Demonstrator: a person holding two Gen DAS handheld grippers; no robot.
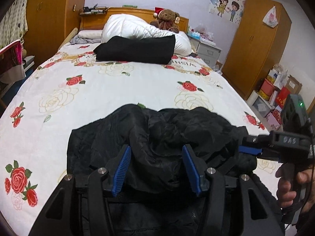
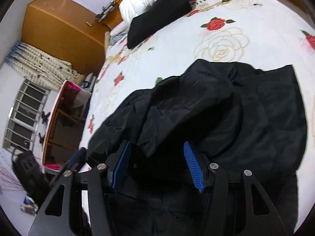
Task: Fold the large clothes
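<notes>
Two grippers hover with jaws spread over a crumpled black shiny-fabric jacket that lies at the near edge of the white rose-printed bedsheet; neither pinches any cloth. In the left wrist view, the left gripper frames the jacket's bunched middle at 6 o'clock, and the right gripper, carried in the person's hand, reaches in at 3 o'clock, its blue pad just over the jacket's right edge. In the right wrist view, the same right gripper stands spread above a dark fold. The step in hand appears to be a release between folds: the garment is doubled but untidy. The next move calls for choosing a fresh edge or corner, closing on it, and drawing it flat. A folded black cloth bundle rests at 12 o'clock against the white quilted duvet. Containers: a white plastic bag hangs on the orange wooden wardrobe at 2 o'clock, contents indiscernible.
</notes>
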